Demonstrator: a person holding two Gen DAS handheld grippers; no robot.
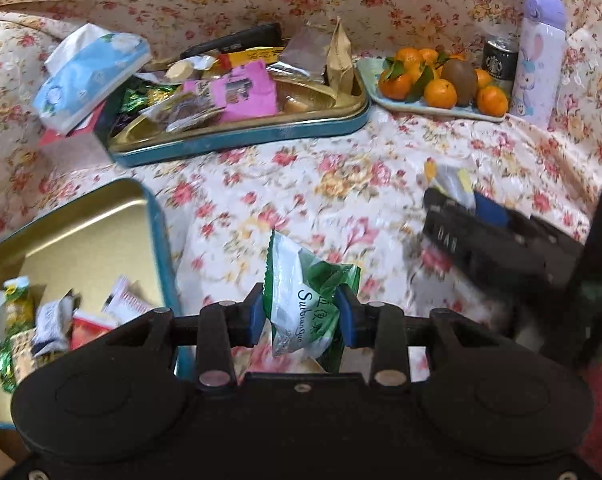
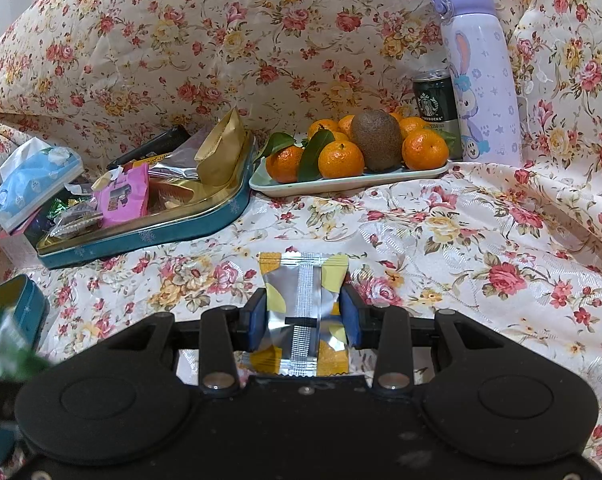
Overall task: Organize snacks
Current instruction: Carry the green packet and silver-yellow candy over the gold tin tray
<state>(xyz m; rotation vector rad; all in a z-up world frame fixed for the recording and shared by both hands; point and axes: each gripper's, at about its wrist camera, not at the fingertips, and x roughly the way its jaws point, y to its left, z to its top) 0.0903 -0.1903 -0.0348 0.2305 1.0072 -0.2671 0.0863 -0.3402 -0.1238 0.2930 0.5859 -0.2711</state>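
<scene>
My left gripper (image 1: 304, 312) is shut on a green and white snack packet (image 1: 301, 300), held above the floral cloth just right of a gold-lined blue tin (image 1: 81, 232) with several wrapped snacks. My right gripper (image 2: 305, 314) is shut on a silver and yellow snack packet (image 2: 303, 312), above the cloth. The right gripper also shows blurred in the left wrist view (image 1: 461, 216), with its packet (image 1: 451, 178). A second blue tin (image 1: 241, 136) at the back holds several snacks, among them a pink packet (image 1: 247, 92) and a gold bag (image 1: 341, 60); it also shows in the right wrist view (image 2: 149, 232).
A tissue pack (image 1: 89, 72) leans on the far tin's left end. A pale tray (image 2: 341, 184) with mandarins and a kiwi (image 2: 377, 140) stands back right, beside a Starbucks can (image 2: 435, 104) and a purple bottle (image 2: 481, 76). Floral cloth rises behind and at the right.
</scene>
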